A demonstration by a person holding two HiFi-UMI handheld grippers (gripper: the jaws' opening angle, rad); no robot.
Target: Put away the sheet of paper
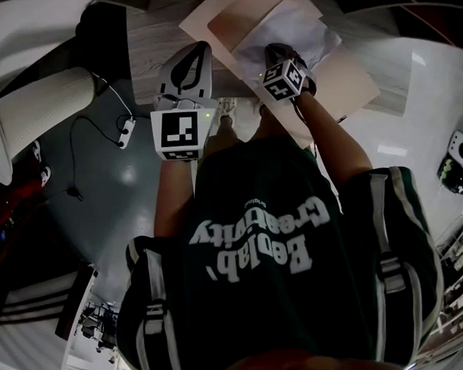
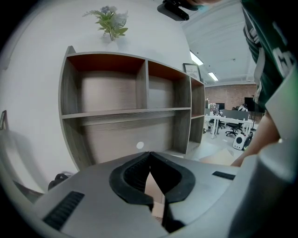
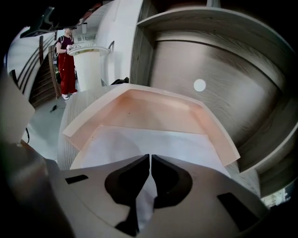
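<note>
A white sheet of paper (image 3: pixel 139 144) lies inside an open peach folder (image 3: pixel 153 104) on the wooden shelf board. My right gripper (image 3: pixel 150 157) is shut on the sheet's near edge, and the paper runs down between its jaws. In the head view that gripper (image 1: pixel 285 68) reaches over the paper (image 1: pixel 286 27) and the folder (image 1: pixel 352 82). My left gripper (image 2: pixel 149 153) is shut, with a tan strip of the folder's edge showing between its jaws. It sits at the folder's left edge in the head view (image 1: pixel 192 65).
A wooden shelf unit (image 2: pixel 130 111) with open compartments stands ahead, a potted plant (image 2: pixel 111 21) on top. A person in red (image 3: pixel 65 65) stands by a white counter at the far left. Cables and a power strip (image 1: pixel 126 131) lie on the grey floor.
</note>
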